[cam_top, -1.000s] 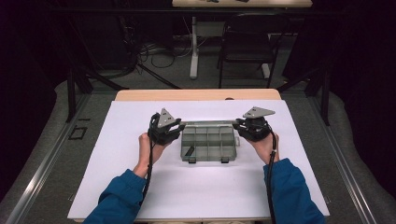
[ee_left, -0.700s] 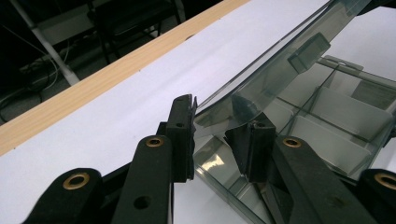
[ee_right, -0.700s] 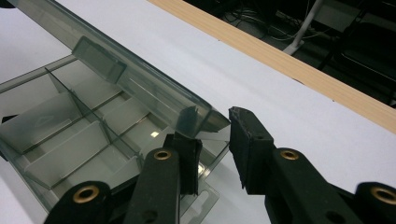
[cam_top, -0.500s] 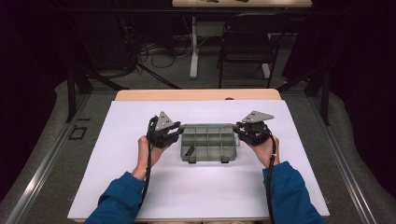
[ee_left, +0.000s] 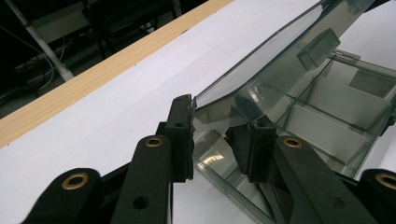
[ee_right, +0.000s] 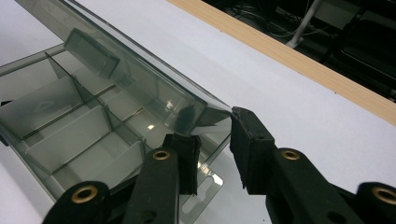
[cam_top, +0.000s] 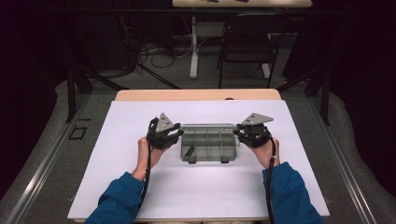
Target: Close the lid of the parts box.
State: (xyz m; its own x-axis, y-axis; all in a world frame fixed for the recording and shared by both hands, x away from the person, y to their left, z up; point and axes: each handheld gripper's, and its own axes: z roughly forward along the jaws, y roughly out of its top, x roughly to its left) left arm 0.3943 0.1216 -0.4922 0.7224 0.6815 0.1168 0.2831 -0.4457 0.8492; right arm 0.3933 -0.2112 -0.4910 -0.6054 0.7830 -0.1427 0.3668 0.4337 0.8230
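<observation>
left gripper point(cam_top: 173, 135) pinches lid corner; right gripper point(cam_top: 240, 132) pinches other corner | box point(cam_top: 208, 144) mid-table, lid point(ee_left: 280, 60) tilted half-open | white sheet point(cam_top: 196, 196) on table; wooden edge point(cam_top: 196, 94) beyond | bare sheet all round; chair point(cam_top: 247, 44) behind

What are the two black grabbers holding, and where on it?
Both hold the clear smoky plastic compartment box's raised lid: the left gripper clamps one end corner of it, the right gripper the other end corner.
</observation>
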